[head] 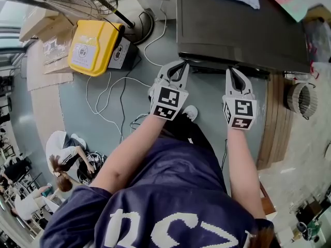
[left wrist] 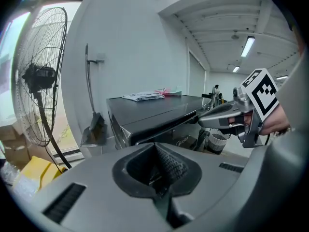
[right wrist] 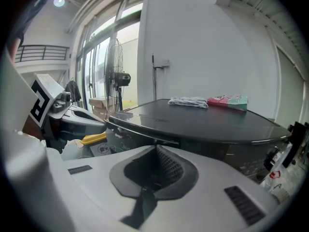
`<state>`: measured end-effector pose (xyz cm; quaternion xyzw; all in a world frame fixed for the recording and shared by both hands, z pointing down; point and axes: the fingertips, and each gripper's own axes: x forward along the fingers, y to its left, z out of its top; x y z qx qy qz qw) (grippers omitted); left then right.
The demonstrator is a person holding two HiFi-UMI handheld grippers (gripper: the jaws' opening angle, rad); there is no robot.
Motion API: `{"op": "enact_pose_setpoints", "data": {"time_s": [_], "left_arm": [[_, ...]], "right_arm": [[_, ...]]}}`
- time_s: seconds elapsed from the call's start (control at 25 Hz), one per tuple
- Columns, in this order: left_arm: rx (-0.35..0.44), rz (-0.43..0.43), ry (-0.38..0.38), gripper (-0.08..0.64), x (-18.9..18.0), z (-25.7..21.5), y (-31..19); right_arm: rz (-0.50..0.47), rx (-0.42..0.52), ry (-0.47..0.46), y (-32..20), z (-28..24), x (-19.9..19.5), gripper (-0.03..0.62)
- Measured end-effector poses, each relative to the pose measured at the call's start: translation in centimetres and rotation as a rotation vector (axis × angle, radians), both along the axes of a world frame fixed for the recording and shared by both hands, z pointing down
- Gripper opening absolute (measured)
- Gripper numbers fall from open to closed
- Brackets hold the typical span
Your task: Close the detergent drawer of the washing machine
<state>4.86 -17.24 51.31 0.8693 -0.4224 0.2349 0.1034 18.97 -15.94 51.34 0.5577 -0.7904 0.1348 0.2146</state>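
Pointing at the washing machine (head: 243,30) just ahead, left claw (head: 181,64) and right claw (head: 231,71) are both closed, empty.

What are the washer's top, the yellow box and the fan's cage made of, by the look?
Washer top: dark and glossy, probably painted metal or plastic; it mirrors light.
Yellow box: likely moulded plastic, smooth, with rounded corners.
Fan cage: apparently thin metal wire, a see-through grid of rings and spokes.

Washing machine (right wrist: 217,127) seen past right gripper (right wrist: 155,150)
Jaws are pressed together, empty; a cloth (right wrist: 188,102) is laid on top.
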Motion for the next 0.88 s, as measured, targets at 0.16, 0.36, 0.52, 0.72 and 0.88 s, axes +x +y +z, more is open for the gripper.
{"op": "enact_pose_setpoints", "data": {"time_s": [0.16, 0.36, 0.52, 0.72, 0.88], "left_arm": [[-0.003, -0.004, 0.007, 0.018, -0.02, 0.13, -0.21], [-0.002, -0.005, 0.005, 0.018, -0.01, 0.05, -0.30], [-0.004, -0.016, 0.010, 0.018, 0.04, 0.10, -0.49], [-0.025, -0.068, 0.058, 0.018, 0.04, 0.22, -0.79], [-0.023, -0.080, 0.066, 0.018, 0.01, 0.01, -0.75]], "right_arm": [[0.001, 0.002, -0.005, -0.22, 0.13, 0.00, 0.017], [0.006, 0.010, -0.016, -0.30, 0.06, 0.01, 0.017], [0.010, 0.013, -0.014, -0.49, 0.11, 0.09, 0.016], [0.029, 0.023, -0.009, -0.73, 0.33, 0.12, 0.016], [0.032, 0.020, -0.015, -0.70, 0.14, 0.11, 0.017]]}}
